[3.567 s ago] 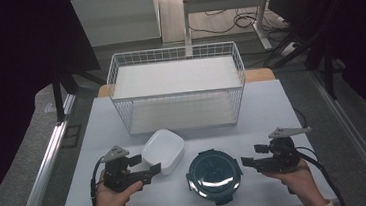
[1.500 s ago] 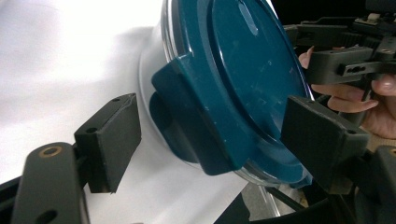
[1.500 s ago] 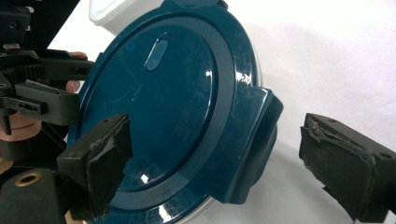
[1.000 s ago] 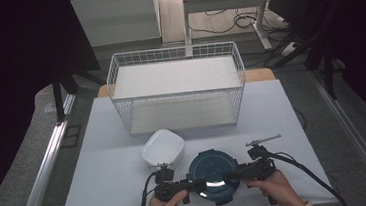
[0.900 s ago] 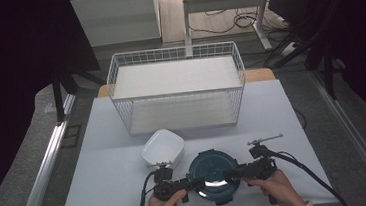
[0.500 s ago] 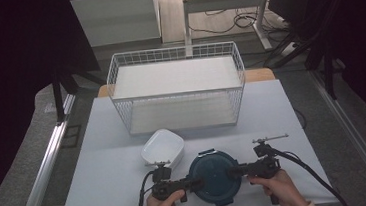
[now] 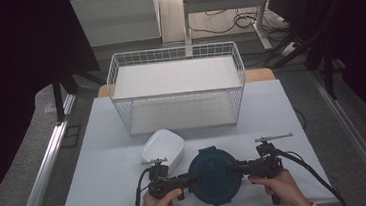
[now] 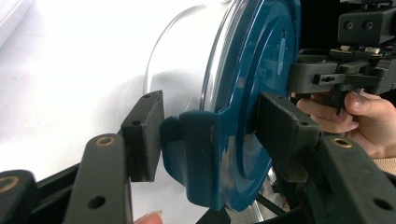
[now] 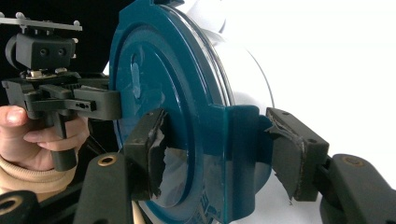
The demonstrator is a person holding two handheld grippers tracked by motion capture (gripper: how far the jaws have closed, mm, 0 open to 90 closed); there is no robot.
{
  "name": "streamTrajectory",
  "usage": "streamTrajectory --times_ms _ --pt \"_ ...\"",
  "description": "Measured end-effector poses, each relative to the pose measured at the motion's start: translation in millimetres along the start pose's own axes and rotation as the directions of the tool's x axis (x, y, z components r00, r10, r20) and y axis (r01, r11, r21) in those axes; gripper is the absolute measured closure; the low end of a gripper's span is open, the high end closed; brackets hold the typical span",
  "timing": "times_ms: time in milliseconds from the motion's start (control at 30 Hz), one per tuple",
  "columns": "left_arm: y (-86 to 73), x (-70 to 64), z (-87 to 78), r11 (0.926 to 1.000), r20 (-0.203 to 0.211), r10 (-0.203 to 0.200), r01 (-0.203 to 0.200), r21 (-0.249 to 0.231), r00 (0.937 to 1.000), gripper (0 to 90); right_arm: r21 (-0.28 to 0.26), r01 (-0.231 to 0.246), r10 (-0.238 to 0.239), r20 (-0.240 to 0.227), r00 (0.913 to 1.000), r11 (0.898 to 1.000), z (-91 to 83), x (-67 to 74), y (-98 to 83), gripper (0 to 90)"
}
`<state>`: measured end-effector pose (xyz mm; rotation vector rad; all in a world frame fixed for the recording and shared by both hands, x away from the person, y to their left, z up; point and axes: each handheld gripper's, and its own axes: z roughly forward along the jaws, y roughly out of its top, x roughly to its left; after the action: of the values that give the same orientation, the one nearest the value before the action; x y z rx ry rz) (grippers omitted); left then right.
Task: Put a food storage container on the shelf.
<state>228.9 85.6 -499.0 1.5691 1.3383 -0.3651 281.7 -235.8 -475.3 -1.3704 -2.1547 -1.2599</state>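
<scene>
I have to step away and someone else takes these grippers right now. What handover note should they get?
Left gripper: jaws around the left latch tab of the blue-lidded container, not visibly clamped.
Right gripper: the same on the right tab.
The container sits at the table's near edge, a white dish just behind and left of it, the wire basket further back, holding nothing.
Done: both tabs straddled.
Left: probably gripping the tabs, then lifting or unlatching.

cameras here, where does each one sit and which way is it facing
High view: above the person's side, looking forward and down at the table, wire basket and white dish; both hands and forearms enter at the bottom.
Left gripper view: rides the left gripper, looking along its jaws at the blue lid's tab; the other hand shows beyond.
Right gripper view: rides the right gripper, facing the opposite tab.
Shared: the blue-lidded container.
</scene>
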Motion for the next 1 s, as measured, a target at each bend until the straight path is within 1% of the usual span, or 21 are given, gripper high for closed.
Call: streamTrajectory --times_ms 100,300,500,667,833,1000 --pt "1.3 -3.5 -3.0 0.9995 0.001 0.030 -0.030 -0.009 0.9996 43.3 -0.010 0.014 -0.014 -0.002 0.9999 1.000 -3.4 3.1 1.3 40.5" --pt "7.3 -12.8 -12.5 0.9956 -0.003 0.086 -0.086 -0.036 0.9963 43.3 -0.037 0.064 -0.064 0.002 0.9979 0.997 -9.3 15.0 6.7 40.5" --pt "17.5 -16.5 -18.3 0.9920 0.000 0.121 -0.121 -0.037 0.9926 43.2 -0.053 0.097 -0.096 0.010 0.9953 0.994 -13.1 24.0 15.3 40.6" --pt "30.2 -19.8 -23.8 0.9891 0.002 0.143 -0.143 -0.035 0.9897 43.0 -0.071 0.114 -0.113 0.017 0.9934 0.991 -15.5 30.9 24.3 40.8" --pt "44.2 -22.0 -27.1 0.9872 0.002 0.157 -0.157 -0.026 0.9875 42.6 -0.088 0.121 -0.120 0.017 0.9927 0.989 -17.5 34.8 33.4 41.2" --pt "57.4 -20.7 -29.4 0.9890 0.017 0.147 -0.146 -0.021 0.9890 42.6 -0.104 0.118 -0.117 0.017 0.9930 0.988 -18.6 37.3 43.5 41.7"
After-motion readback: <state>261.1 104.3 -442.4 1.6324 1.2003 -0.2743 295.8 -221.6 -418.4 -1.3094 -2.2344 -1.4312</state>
